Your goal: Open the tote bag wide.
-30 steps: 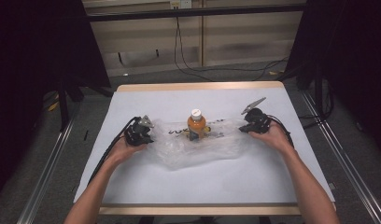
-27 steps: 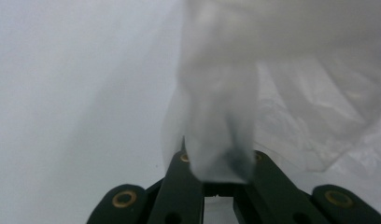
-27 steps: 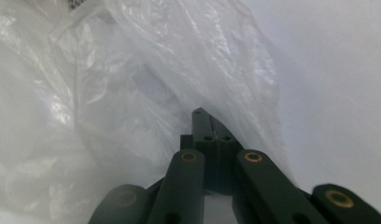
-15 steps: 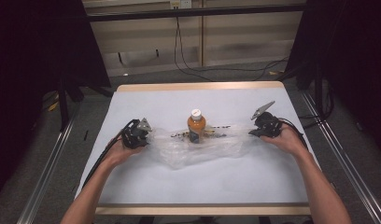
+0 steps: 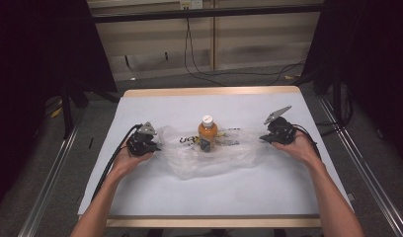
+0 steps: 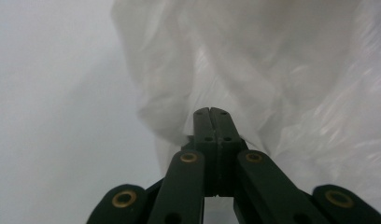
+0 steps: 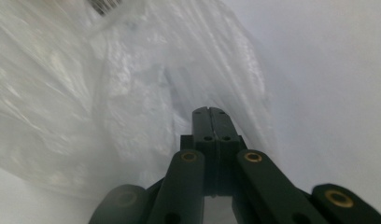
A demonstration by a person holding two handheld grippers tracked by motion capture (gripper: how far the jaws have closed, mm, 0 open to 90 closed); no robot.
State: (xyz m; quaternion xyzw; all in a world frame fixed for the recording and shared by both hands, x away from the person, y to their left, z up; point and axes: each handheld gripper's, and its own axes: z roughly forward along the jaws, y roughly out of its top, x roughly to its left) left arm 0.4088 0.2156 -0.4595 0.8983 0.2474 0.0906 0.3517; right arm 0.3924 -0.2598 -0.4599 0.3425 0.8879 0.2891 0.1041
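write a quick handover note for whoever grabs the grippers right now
Left hand-held gripper: jaws shut at the left end of the clear plastic bag; whether film is pinched, I cannot tell.
Right hand-held gripper: jaws shut at the bag's right end, same doubt.
Orange drink bottle stands upright mid-table, the bag spread flat around it.
Done: bag stretched sideways.
Left: probably getting the bottle bagged.

Left tongs (image 5: 151, 143) jaws pressed together, right tongs (image 5: 266, 137) likewise, forearms spread wide, pointing inward

bottle (image 5: 207, 132): 1 | plastic bag (image 5: 214, 157): 1 (clear) | grippers: 2 — left gripper (image 5: 156, 147), right gripper (image 5: 262, 138)
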